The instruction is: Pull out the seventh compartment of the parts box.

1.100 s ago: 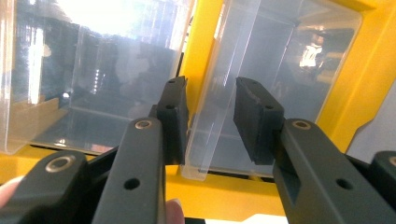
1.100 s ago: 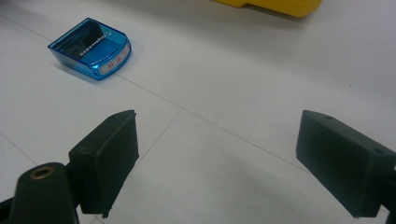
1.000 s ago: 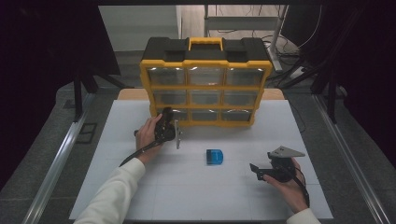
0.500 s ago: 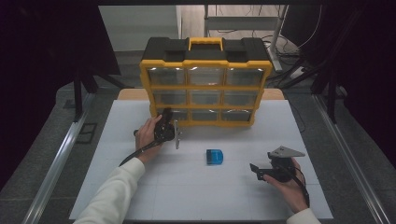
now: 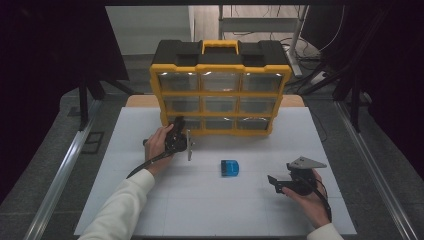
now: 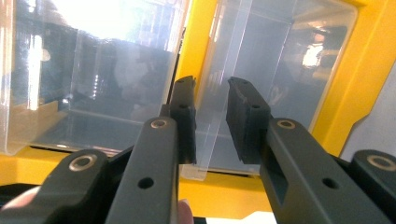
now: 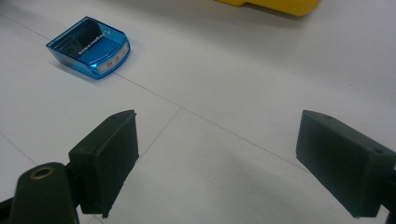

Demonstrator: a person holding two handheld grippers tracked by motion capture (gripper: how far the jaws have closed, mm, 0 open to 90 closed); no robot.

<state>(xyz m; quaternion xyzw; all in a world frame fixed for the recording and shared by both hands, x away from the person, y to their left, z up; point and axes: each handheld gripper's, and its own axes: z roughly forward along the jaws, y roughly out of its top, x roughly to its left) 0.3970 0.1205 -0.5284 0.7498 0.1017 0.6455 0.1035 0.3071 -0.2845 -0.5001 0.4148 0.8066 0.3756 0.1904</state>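
Nearest the person, the R tool (image 7: pixel 219 122) sits low over the white surface (image 7: pixel 243 74) with its jaws spread wide and nothing between them. It's well apart from the cabinet. Ahead of it, to the left in the R gripper view, is a small clear-blue box (image 7: pixel 91 46), lying alone on the surface between the 2 tools. The box has a pale label with reddish print, too small to read. Farther on, the L tool (image 6: pixel 212 88) is right up against the yellow cabinet (image 5: pixel 220 94), at the left drawer of the bottom row of the 3 x 3 front. The hand seems rolled on its side. So the drawer (image 6: pixel 280 70) is dead ahead of the jaws and its clear pull (image 6: pixel 229 51) runs between the 2 pads. In the L gripper view, the pull's long axis crosses the gap at a slight slant. The L jaws have just been closing with the pull between them and only a narrow gap is left. I can't tell if the pads press on the plastic yet. The coming move looks like a straight tug back toward the person, and the L hand is the one placed for it. No brand or wording can be read on the cabinet, its black top or the drawers.
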